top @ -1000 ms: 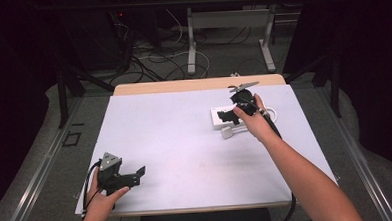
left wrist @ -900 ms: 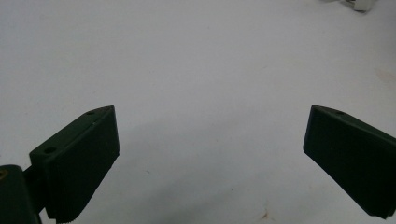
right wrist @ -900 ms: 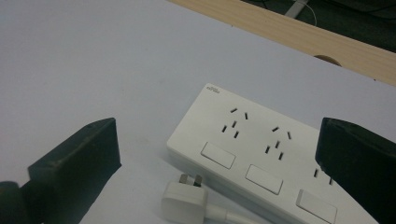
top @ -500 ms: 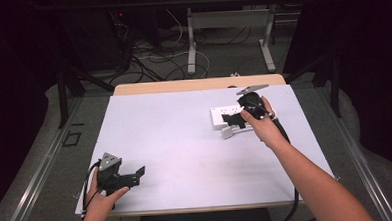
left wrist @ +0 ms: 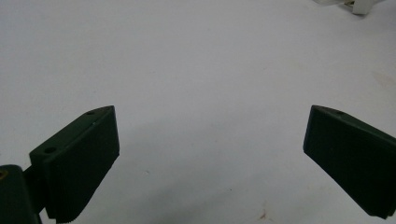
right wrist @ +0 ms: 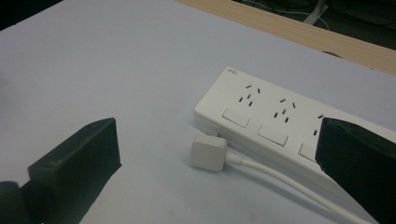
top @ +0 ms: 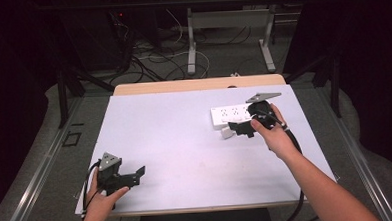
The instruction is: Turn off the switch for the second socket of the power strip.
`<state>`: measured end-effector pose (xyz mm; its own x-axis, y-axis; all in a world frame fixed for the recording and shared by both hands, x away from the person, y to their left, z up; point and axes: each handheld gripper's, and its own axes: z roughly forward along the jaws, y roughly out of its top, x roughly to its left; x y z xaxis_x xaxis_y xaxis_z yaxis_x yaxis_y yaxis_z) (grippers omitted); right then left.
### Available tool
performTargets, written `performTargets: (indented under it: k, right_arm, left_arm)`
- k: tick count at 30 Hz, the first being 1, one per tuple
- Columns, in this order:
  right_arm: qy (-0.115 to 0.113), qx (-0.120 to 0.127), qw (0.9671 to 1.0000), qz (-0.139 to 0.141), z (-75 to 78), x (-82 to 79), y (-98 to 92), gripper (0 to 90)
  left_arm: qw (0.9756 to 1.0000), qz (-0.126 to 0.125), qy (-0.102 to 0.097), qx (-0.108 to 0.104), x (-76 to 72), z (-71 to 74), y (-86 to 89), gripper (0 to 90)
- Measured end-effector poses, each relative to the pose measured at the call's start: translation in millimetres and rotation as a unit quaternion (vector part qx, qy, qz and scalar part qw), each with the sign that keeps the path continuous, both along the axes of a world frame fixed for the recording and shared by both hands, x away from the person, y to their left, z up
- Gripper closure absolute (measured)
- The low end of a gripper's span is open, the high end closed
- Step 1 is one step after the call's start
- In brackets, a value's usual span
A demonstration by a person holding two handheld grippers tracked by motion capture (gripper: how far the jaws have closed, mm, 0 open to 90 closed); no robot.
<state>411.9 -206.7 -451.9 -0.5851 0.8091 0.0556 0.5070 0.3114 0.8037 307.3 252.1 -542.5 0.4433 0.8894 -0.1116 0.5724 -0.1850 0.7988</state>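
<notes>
The right tool (right wrist: pixel 219 154) is hovering with its jaws spread wide over the small white plug (right wrist: pixel 208 152), which is lying on the bench (top: pixel 185 141) just beside the power strip (right wrist: pixel 275 126), while the left tool (top: pixel 132 176), also gaping, is resting far off.

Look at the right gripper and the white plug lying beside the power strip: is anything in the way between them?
Nothing visible blocks it. The right gripper is open, and the white plug lies on bare table ahead of its jaws, against the near side of the power strip.
</notes>
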Motion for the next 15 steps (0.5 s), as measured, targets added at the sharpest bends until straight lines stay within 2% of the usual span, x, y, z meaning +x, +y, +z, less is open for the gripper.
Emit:
performTargets:
  k: [9, 14, 15]
  right_arm:
    - [0.003, 0.011, 0.9999, 0.010, -4.6, -26.2, -12.1, 0.0]
    - [0.003, 0.009, 0.9998, 0.015, -9.7, -39.8, -18.8, 0.0]
    - [-0.002, 0.007, 0.9999, 0.015, -11.2, -42.1, -20.3, 0.0]
  left_arm:
    - [1.0000, 0.002, 0.000, -0.002, 0.1, -0.2, 0.0, 3.6]
    - [1.0000, 0.001, 0.003, -0.001, 0.1, 0.2, 0.1, 3.6]
    - [1.0000, 0.000, 0.003, 0.001, 0.0, 0.3, 0.3, 3.6]
